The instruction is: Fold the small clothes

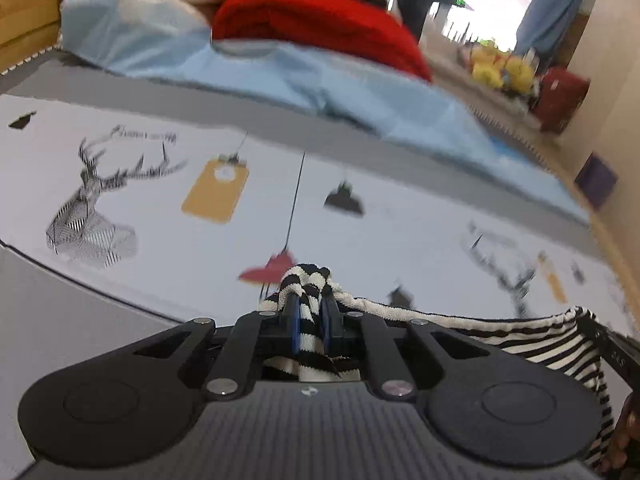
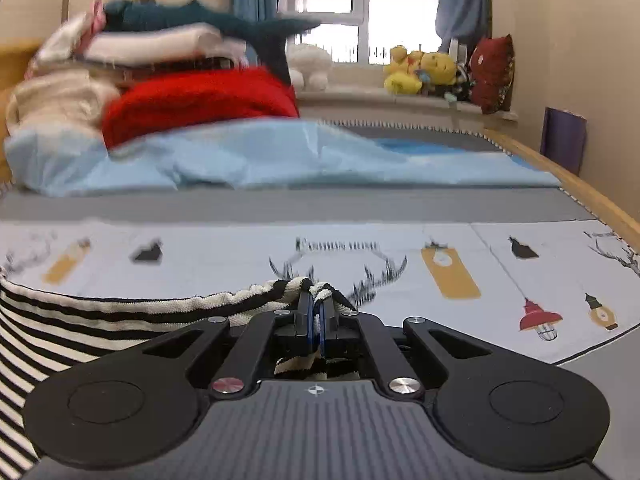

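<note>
A black-and-white striped garment (image 1: 520, 340) hangs stretched between my two grippers above the bed. My left gripper (image 1: 311, 304) is shut on one bunched corner of it, and the cloth runs off to the right. In the right wrist view my right gripper (image 2: 316, 308) is shut on the other corner, and the striped garment (image 2: 80, 332) spreads away to the left. Both grippers are held low over a white printed sheet (image 2: 240, 256) with deer, lamp and tag drawings.
A light blue cover (image 2: 280, 156) lies across the grey bed beyond the sheet. A red blanket (image 2: 200, 100) and cream folded bedding (image 2: 56, 104) are piled at the back left. Plush toys (image 2: 420, 72) sit on the windowsill. A wooden bed edge (image 2: 580, 188) runs along the right.
</note>
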Tool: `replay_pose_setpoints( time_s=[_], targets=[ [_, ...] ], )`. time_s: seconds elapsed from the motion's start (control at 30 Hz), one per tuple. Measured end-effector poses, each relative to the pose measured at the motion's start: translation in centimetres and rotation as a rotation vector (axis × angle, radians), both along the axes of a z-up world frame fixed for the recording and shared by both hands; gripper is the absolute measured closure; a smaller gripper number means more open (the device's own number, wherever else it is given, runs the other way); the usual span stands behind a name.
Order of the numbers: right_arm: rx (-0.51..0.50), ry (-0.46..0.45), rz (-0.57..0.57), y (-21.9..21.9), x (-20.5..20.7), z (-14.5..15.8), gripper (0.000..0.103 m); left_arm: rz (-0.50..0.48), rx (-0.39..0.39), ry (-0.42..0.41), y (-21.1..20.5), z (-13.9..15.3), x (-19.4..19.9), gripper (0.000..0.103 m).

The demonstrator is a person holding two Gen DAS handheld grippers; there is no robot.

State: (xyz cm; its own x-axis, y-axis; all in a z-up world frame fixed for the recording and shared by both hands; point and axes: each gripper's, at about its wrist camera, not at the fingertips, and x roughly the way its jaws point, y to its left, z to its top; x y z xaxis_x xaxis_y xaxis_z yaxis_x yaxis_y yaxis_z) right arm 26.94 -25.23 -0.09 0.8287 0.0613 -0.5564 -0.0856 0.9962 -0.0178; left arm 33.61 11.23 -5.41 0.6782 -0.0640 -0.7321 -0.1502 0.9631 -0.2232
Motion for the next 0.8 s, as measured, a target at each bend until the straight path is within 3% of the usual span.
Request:
replay_pose_setpoints(
  time_s=[0.2,0.33,0.4,0.5,0.63,0.8],
  targets=[
    [-0.067,0.233,-0.014,0.7,2.9,-6.0,0.098,-0.025,0.015,0.163,0.3,-5.9,1.7,0.085],
    [-0.09,0.266,-0.011,0.8,2.9,-6.9,0.092,-0.05,-0.014,0.183,0.8,-6.0,1.8,0.073],
    [-0.073,0.281,-0.013,0.4,2.8,-6.1,0.085,-0.022,-0.073,0.186,1.9,-4.5,1.4,0.055],
    [0.013,0.266,-0.042,-1.4,1.9,-3.6,0.079,0.03,-0.198,0.102,4.0,-0.8,-0.9,0.037],
    [0.138,0.221,-0.059,-4.9,-1.4,0.6,0.061,0.047,-0.245,0.076,6.0,2.6,-5.1,0.036],
    [0.163,0.207,-0.078,-8.7,-7.6,4.0,0.058,0.003,-0.159,0.093,6.2,3.9,-10.8,0.037]
  ],
)
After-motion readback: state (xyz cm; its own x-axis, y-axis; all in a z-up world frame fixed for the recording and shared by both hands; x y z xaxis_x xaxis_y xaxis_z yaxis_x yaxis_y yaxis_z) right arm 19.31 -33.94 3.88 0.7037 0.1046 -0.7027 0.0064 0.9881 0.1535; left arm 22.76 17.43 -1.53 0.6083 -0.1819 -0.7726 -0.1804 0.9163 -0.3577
